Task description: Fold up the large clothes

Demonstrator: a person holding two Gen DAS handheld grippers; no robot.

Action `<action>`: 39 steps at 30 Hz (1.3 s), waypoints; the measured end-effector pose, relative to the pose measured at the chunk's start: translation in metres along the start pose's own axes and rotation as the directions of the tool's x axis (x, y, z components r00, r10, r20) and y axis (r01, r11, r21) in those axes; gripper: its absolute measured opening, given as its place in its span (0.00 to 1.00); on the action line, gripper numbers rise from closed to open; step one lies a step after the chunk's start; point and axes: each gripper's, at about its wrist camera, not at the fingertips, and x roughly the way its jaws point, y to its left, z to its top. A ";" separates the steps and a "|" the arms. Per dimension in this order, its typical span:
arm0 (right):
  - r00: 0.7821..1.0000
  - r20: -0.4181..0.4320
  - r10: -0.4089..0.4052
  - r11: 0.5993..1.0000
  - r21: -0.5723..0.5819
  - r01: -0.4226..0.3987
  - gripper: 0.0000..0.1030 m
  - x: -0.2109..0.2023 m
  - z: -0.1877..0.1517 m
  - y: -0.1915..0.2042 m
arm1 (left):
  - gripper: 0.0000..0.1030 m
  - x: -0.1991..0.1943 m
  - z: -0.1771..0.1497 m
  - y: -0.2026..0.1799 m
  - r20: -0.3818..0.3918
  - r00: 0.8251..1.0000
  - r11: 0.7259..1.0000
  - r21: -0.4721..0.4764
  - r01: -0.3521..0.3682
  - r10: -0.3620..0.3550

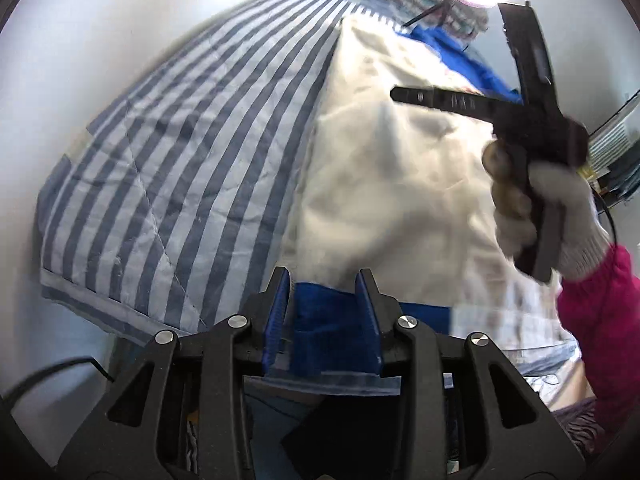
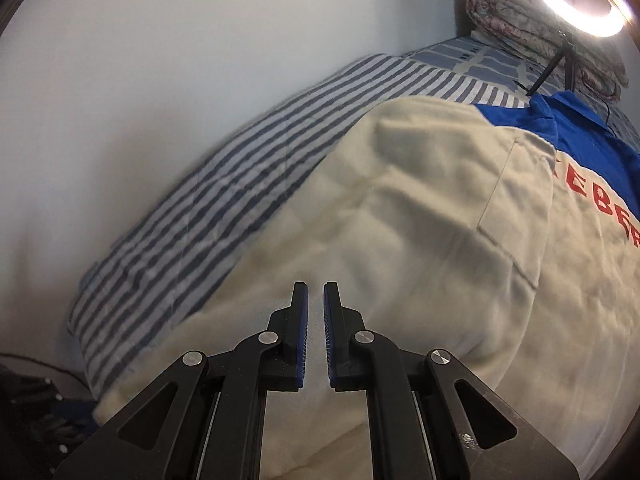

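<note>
The bed [image 2: 224,184] fills most of the room I can see, pushed against a pale wall [image 2: 140,60] and covered with a blue-and-white striped quilt [image 1: 168,168]. Spread across the quilt lies the large garment [image 2: 420,240], a cream work shirt with a blue collar and shoulder panel [image 2: 576,136], a flat chest pocket [image 2: 516,204] and red lettering [image 2: 608,204] just beside that pocket. Its cream body is rumpled in soft folds and covers the near half of the bed, with striped quilt showing between it and the wall.

At the head of the bed a folded floral blanket [image 2: 532,28] is stacked, and a glowing ring light [image 2: 576,4] stands over it on a thin dark stand.

A hand in a white knit glove [image 1: 560,216], with a pink sleeve [image 1: 604,312] behind it, holds the right tongs [image 2: 316,292] above the cream cloth. They are parted by a narrow gap, with nothing between the blue pads, and hover over the shirt's lower part.

The left tongs [image 1: 324,280] sit at the near edge of the garment, spread wide, with a blue fold of cloth [image 1: 332,328] lying between the pads; I cannot tell whether they actually pinch it.
</note>
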 end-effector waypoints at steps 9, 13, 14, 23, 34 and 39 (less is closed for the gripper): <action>0.997 0.068 -0.025 0.998 -0.063 0.029 0.06 -0.016 -0.004 0.017 | 0.33 -0.010 -0.004 0.017 0.024 0.997 0.994 -0.072 0.081 -0.079; 0.997 0.024 0.072 0.997 -0.038 -0.071 0.06 -0.001 0.005 0.030 | 0.33 -0.028 0.007 0.032 0.086 0.991 0.985 -0.126 0.114 -0.104; 0.995 -0.008 0.095 0.995 -0.041 -0.095 0.06 0.007 0.002 0.036 | 0.33 -0.031 0.008 0.035 0.098 0.989 0.983 -0.135 0.120 -0.108; 0.968 -0.140 0.206 0.947 -0.222 -0.234 0.06 -0.030 -0.079 0.093 | 0.39 -0.025 0.008 0.066 0.056 0.986 0.959 -0.232 0.163 -0.154; 0.972 -0.078 0.223 0.972 -0.052 -0.227 0.06 -0.063 -0.124 0.082 | 0.49 0.012 0.012 0.054 -0.065 0.977 0.960 -0.208 0.187 -0.205; 0.965 -0.098 0.243 0.970 0.017 -0.242 0.06 -0.053 -0.131 0.073 | 0.49 0.017 0.012 0.044 -0.065 0.977 0.969 -0.160 0.191 -0.203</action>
